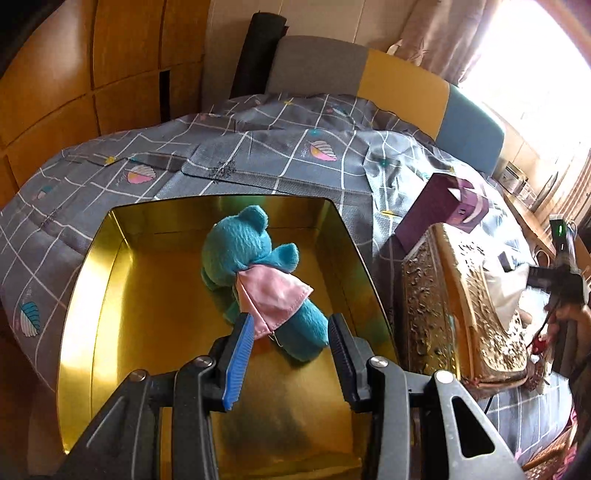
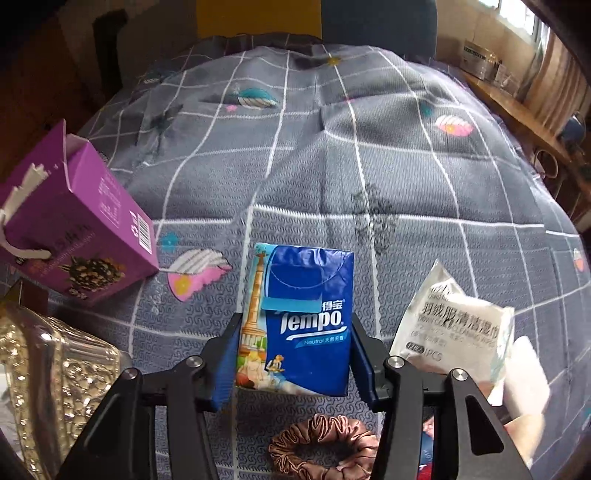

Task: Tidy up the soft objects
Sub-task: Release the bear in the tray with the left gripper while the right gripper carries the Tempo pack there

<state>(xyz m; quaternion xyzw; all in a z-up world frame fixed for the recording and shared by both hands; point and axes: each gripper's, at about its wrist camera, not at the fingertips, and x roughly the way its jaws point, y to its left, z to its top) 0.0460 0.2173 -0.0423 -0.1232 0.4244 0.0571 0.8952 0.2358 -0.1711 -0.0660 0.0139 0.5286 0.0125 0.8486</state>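
Purple box [image 2: 77,225], wipes packet [image 2: 454,328], scrunchie [image 2: 325,446] on bed; my right claw [image 2: 295,354] pinches blue Tempo tissue pack [image 2: 299,321]; left claw [image 1: 291,332] spread over teal bear [image 1: 255,266] in gold tin [image 1: 110,266].

Looking across a bed [image 1: 258,147] spread with a grey quilt [image 2: 369,177] patterned in white grid lines and pink and teal leaf shapes. Backing it, a padded headboard [image 1: 402,85] in grey, yellow and blue panels. Standing to the left, wooden wardrobe doors [image 1: 74,74] glowing orange-brown. Hanging at the right, pale curtains [image 1: 443,33] beside a window [image 1: 535,81] pouring in glaring daylight. Running under the window, a wooden ledge [image 2: 517,107] carrying small clutter, too blurred to identify.
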